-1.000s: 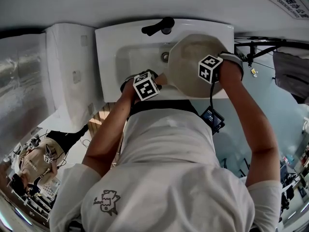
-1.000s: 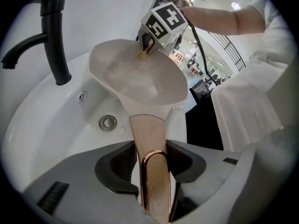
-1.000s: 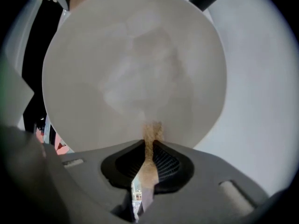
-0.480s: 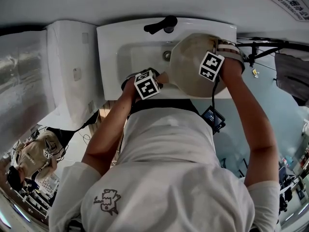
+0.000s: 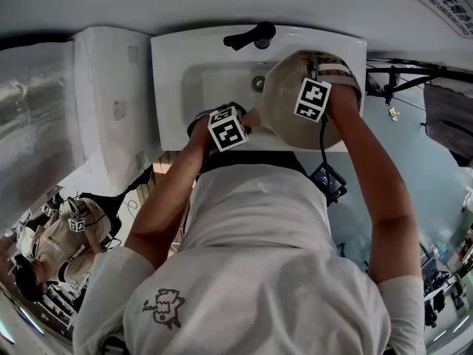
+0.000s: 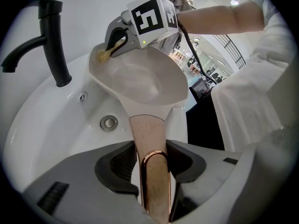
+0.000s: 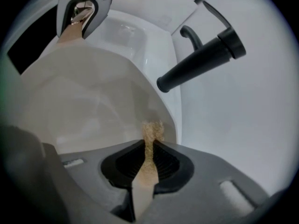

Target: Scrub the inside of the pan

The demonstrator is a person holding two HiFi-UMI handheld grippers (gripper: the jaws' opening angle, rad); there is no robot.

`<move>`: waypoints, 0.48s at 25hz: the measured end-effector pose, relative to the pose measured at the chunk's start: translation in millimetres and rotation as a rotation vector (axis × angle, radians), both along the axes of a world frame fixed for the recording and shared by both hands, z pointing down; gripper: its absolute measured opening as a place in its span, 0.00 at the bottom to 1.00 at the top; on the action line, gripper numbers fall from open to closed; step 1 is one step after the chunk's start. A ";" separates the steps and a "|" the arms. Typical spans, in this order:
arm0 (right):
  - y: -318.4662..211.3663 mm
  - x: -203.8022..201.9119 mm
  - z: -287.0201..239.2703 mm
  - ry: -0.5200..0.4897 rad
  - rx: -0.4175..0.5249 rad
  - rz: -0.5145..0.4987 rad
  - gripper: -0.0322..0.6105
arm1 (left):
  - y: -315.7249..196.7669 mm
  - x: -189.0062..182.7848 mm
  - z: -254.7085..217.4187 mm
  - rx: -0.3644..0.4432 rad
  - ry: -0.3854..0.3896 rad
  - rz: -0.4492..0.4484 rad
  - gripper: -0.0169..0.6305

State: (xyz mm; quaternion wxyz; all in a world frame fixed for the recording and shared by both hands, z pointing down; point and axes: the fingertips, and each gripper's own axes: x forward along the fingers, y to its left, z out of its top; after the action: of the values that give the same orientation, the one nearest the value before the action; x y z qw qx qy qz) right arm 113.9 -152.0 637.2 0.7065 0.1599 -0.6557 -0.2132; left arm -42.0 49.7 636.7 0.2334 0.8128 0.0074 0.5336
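**Pan [image 6: 140, 78] held over sink [image 5: 171, 87]**

Tilted above the sink's right half. Left gripper [image 6: 152, 158] clamped on its handle [image 6: 145, 132] at the sink's front edge. Right gripper [image 7: 148, 164] closed on a tan scrubber [image 7: 152, 132], which touches the pan's inner wall on the side nearest the tap [image 5: 247, 37].

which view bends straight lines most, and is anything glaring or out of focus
Head view: heavy fisheye, the rim of the sink bows. Left gripper view: black round vignette, a glint on the pan handle. Right gripper view: dark corners too, faucet sharp, the near scrub pad softer.
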 end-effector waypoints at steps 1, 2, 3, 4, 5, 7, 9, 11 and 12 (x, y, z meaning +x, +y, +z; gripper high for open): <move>0.9 -8.3 1.6 -0.022 -0.009 -0.006 0.13 | 0.2 0.1 -0.1 -0.003 -0.001 0.000 0.30; 2.7 -15.6 4.2 -0.054 -0.027 -0.005 0.13 | 0.2 0.4 -0.2 -0.007 -0.002 0.000 0.30; 5.3 -21.4 7.6 -0.095 -0.054 0.007 0.13 | 0.0 0.8 0.0 -0.009 -0.002 0.002 0.30; 8.5 -25.7 10.9 -0.140 -0.084 0.026 0.13 | 0.0 1.1 0.6 -0.009 -0.004 0.004 0.30; 12.2 -29.8 13.5 -0.182 -0.112 0.041 0.13 | 0.4 0.9 1.4 -0.010 -0.005 0.005 0.30; 21.5 -41.1 15.8 -0.257 -0.162 0.044 0.14 | 1.9 0.1 2.4 -0.014 -0.009 0.005 0.30; 32.4 -53.1 19.8 -0.315 -0.212 0.031 0.14 | 2.0 0.0 2.8 -0.014 -0.012 0.002 0.30; 42.8 -61.8 25.2 -0.362 -0.262 0.035 0.14 | 1.7 -0.2 3.5 -0.013 -0.014 0.001 0.30; 47.6 -65.0 27.3 -0.385 -0.286 0.042 0.14 | 1.8 -0.4 4.1 -0.012 -0.016 0.002 0.30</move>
State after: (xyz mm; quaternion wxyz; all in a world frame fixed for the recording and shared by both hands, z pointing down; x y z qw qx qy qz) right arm 48.9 -104.3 664.4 0.5881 0.1096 -0.7983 -0.0689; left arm -42.3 51.5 640.7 0.2380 0.8071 0.0098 0.5402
